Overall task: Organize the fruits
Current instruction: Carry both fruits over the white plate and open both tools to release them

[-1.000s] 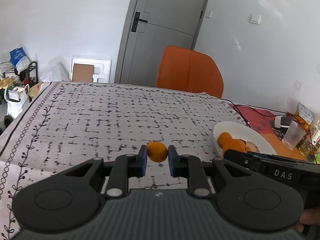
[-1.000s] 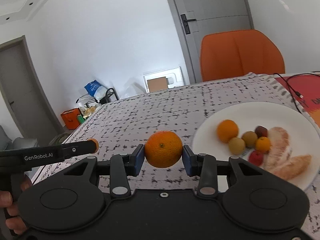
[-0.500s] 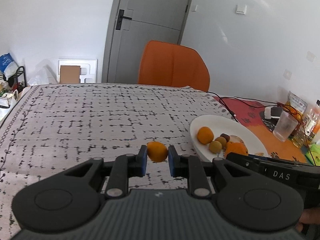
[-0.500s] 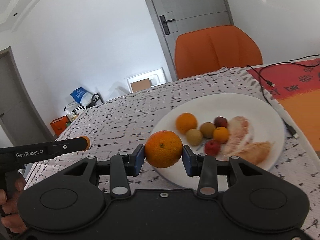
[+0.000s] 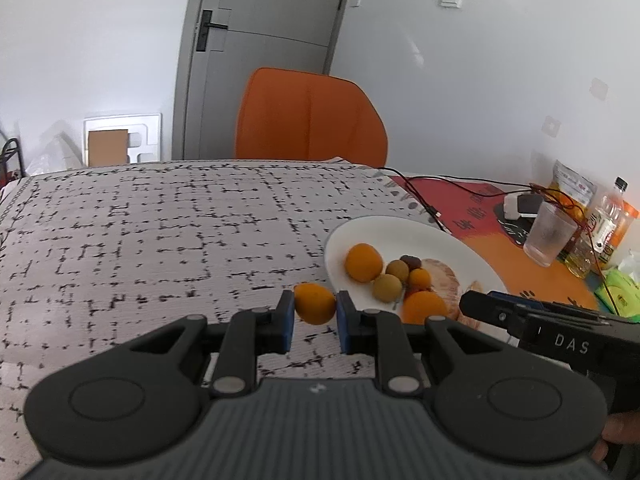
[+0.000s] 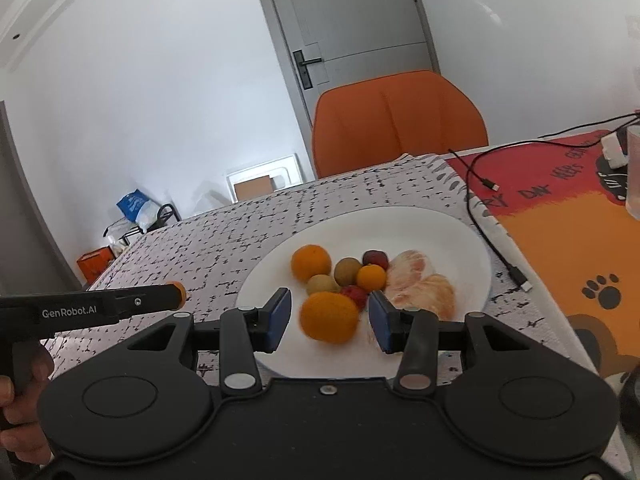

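Note:
My left gripper (image 5: 315, 314) is shut on a small orange (image 5: 315, 304), held above the patterned tablecloth just left of the white plate (image 5: 452, 245). My right gripper (image 6: 329, 322) is open over the near part of the plate (image 6: 460, 240). A larger orange (image 6: 329, 317), blurred, sits between its pads without touching them. The plate holds another orange (image 6: 311, 263), two brown kiwis (image 6: 347, 271), a small orange (image 6: 371, 278), two red fruits (image 6: 375, 258) and peeled pomelo pieces (image 6: 420, 288).
An orange chair (image 5: 310, 118) stands behind the table. A cable (image 6: 490, 224) runs beside the plate on a red-orange mat (image 6: 560, 220). A glass (image 5: 550, 234), bottles (image 5: 608, 216) and snack packs stand at the far right.
My right gripper has opened and let go of the large orange over the plate. Both grippers have moved right, closer to the plate. The left still holds its small orange.

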`<state>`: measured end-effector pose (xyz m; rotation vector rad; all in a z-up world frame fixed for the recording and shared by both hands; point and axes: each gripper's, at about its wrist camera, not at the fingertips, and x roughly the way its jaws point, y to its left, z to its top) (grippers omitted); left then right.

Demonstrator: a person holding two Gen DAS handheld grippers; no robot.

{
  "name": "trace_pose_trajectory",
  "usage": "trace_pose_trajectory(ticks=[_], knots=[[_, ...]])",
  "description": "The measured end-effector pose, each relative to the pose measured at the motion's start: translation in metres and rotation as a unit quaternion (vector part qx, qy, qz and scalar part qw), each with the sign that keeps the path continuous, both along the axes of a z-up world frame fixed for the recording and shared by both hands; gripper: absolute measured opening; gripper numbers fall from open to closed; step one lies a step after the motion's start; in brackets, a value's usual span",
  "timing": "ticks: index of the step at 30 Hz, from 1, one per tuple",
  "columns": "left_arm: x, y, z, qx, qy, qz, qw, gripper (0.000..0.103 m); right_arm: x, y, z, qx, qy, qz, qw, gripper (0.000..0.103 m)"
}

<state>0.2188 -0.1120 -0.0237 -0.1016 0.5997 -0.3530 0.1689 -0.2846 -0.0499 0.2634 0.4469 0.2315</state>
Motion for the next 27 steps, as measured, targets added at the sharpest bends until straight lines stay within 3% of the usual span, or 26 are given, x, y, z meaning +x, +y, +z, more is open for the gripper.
trace_pose_trajectory(ticks=[17, 27], knots=[[0.015, -0.046, 0.002, 0.019, -0.001, -0.039, 0.9991, 0.02, -0.009, -0.025, -0.007, 0.026, 0.008, -0.012, 1.0, 0.045], [0.014, -0.054, 0.007, 0.037, -0.012, -0.035, 0.9986, 0.024, -0.011, -0.025, -0.011, 0.031, 0.017, -0.003, 0.999, 0.057]])
